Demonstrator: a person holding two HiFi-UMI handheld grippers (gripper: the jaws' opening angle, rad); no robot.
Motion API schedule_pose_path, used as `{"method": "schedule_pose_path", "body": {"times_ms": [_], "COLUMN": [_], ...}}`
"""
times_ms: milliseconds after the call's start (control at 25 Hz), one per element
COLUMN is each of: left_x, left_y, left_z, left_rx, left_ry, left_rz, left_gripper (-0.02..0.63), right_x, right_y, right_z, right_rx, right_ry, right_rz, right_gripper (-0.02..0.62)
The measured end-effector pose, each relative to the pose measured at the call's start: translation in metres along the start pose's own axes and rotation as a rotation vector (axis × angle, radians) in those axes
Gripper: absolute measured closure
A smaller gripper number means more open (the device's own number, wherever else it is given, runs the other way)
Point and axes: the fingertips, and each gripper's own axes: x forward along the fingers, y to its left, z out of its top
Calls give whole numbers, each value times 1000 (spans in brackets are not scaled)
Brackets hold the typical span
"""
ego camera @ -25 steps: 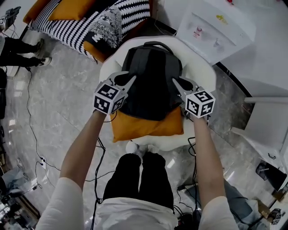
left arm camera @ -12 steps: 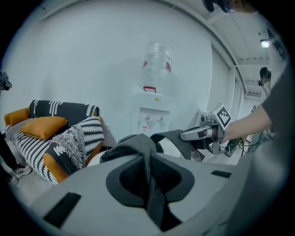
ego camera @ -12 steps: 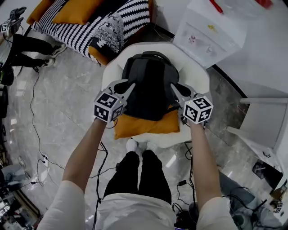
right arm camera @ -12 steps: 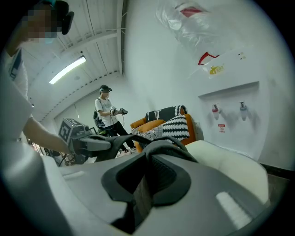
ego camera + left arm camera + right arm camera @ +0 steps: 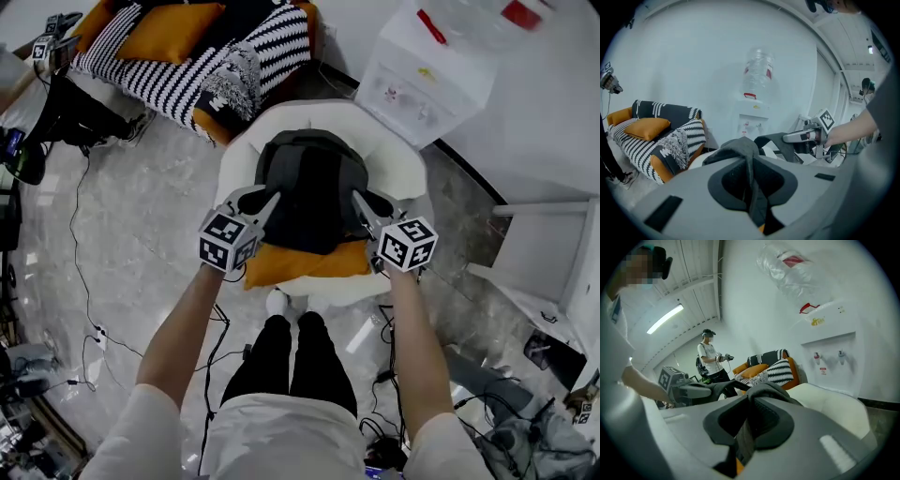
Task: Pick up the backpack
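A dark grey backpack [image 5: 314, 187] rests on an orange cushion [image 5: 300, 264] in a round white chair [image 5: 398, 155]. My left gripper [image 5: 269, 203] is shut on the backpack's left shoulder strap [image 5: 752, 192], and its jaws have just been closing on that strap. On the other side, my right gripper [image 5: 360, 201] is shut on the right strap [image 5: 744, 439]. The left gripper view shows the backpack's top [image 5: 738, 146] just beyond the jaws and the right gripper [image 5: 801, 137] across from it. The right gripper view shows the left gripper [image 5: 693, 392] likewise.
A water dispenser [image 5: 431, 70] stands behind the chair. A striped sofa [image 5: 197, 61] with orange cushions is at the back left. Cables [image 5: 84, 309] trail over the marble floor. White furniture [image 5: 553, 244] stands at the right. Another person [image 5: 710, 361] stands further off.
Both grippers have risen with the straps in them, and the backpack has been drawn up with them. The person has stood taller over the chair.
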Motion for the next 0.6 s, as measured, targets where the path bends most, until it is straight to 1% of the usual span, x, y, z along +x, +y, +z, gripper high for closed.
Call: {"method": "schedule_pose_path", "body": {"times_ms": [240, 600], "left_x": [-20, -45], "left_y": [-11, -25], "left_z": [13, 25], "left_rx": [-14, -3], "left_ry": [-11, -15], "left_rz": [-3, -6], "left_gripper": [583, 583], "right_x": [-12, -29], "right_y": [18, 39], "right_z": [13, 19], "right_rx": [8, 12], "right_ry": [-7, -5], "right_rz": [-8, -24], "right_gripper": [566, 566]}}
